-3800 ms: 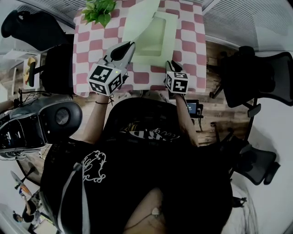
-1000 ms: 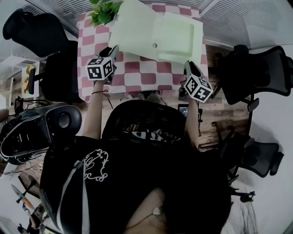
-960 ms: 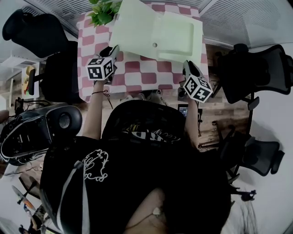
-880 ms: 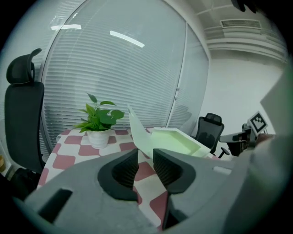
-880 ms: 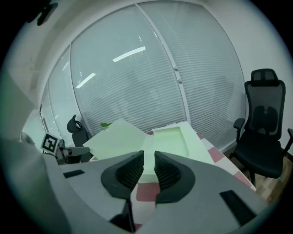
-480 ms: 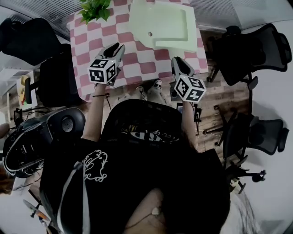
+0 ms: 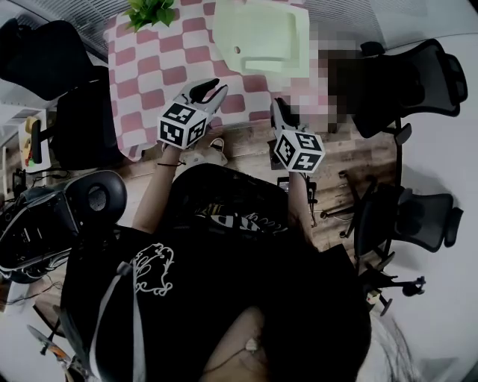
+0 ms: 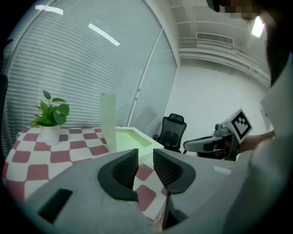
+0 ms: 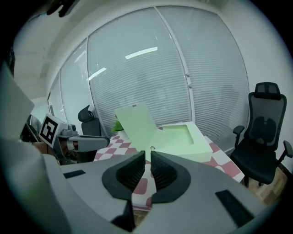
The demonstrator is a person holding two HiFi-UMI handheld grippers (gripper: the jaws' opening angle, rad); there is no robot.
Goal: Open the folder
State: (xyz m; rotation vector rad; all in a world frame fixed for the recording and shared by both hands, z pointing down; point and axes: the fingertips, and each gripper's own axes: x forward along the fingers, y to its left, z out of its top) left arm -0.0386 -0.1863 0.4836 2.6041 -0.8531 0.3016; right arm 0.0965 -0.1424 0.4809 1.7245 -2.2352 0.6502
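From the head view, one pale green box folder (image 7: 261, 33) lies open at the far side of the red-and-white checked table (image 7: 149, 67), near one leafy potted plant (image 7: 149, 11). My left gripper (image 7: 213, 89) and right gripper (image 7: 276, 106) hover at the near edge.

In the left gripper view, my jaws are slightly apart and empty, and the folder's lid stands upright.

In the right gripper view, my jaws are nearly together on nothing. The lid rises left of the tray, whose hollow faces up.

The checkered table (image 7: 149, 67) lies bare along its near edge and over its whole left half, from nine to eleven o'clock, so there is free passage there. At twelve o'clock the green folder (image 7: 261, 37) fills the far middle, its raised cover (image 8: 108, 121) standing as a wall. A potted plant (image 7: 149, 11) holds the eleven o'clock corner. Office chairs crowd in at two o'clock (image 7: 407, 78) and ten o'clock (image 7: 45, 52).
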